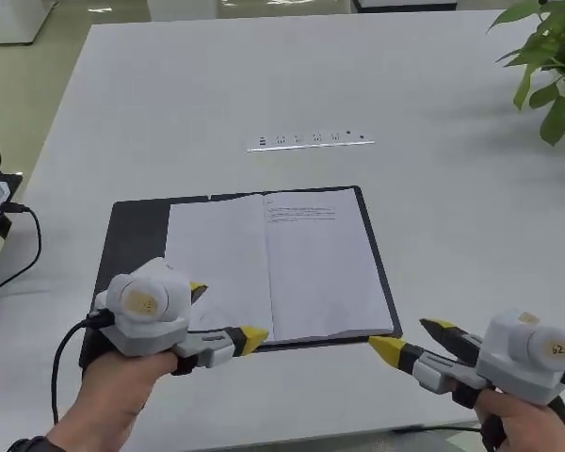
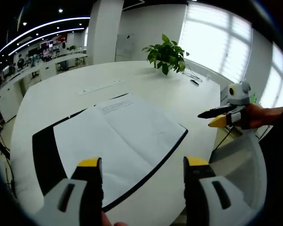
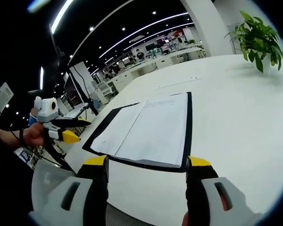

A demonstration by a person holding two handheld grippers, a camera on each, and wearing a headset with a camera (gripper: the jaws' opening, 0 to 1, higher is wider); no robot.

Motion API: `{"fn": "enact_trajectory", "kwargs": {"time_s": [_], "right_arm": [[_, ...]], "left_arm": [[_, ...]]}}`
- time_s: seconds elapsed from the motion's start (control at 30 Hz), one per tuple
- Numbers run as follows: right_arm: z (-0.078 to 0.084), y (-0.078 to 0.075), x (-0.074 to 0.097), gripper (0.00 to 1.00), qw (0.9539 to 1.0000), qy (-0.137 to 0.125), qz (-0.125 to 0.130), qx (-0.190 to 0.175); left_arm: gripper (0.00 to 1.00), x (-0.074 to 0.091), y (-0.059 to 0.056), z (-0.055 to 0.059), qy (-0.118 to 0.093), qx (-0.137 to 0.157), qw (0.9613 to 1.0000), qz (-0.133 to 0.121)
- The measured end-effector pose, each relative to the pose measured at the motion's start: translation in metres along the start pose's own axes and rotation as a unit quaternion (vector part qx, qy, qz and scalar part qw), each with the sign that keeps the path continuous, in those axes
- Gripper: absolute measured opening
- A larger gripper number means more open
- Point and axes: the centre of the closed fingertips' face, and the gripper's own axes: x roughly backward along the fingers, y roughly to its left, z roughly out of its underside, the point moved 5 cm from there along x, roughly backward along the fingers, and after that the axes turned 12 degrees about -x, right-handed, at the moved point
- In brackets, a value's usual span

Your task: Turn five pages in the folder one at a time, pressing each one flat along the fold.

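We see the black folder [image 1: 132, 247] lying open and flat on the white table [image 1: 264, 75], close to its near edge and a little left of the middle. The left page [image 1: 217, 268] is blank white, with a strip of black cover bare beside it. The right page [image 1: 322, 273] carries a few lines of small print along its top. The fold [image 1: 268, 264] runs straight between them.

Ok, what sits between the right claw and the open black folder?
Only bare white tabletop: in the right gripper view the right claw, open, points at the open black folder from just off its near edge. The head view agrees.
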Motion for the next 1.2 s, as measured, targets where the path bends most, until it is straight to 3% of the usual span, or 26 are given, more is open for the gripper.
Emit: {"fn": "enact_trajectory", "kwargs": {"time_s": [0.33,0.7,1.07,1.2], "right_arm": [[0.001,-0.010,0.002,0.65,0.9999,-0.006,-0.002,-0.014],[0.001,-0.022,0.009,0.65,0.9998,-0.005,0.002,-0.020],[0.001,-0.030,0.013,0.65,0.9997,0.000,0.005,-0.022],[0.002,-0.033,0.014,0.65,0.9997,0.004,0.006,-0.022]], "left_arm": [[0.69,-0.020,-0.008,-0.019,0.003,-0.025,0.9990,0.036],[0.68,-0.057,-0.018,-0.049,0.008,-0.064,0.9953,0.072],[0.67,-0.110,-0.046,-0.070,0.014,-0.082,0.9908,0.107],[0.67,-0.129,-0.057,-0.068,0.023,-0.088,0.9894,0.114]]}}
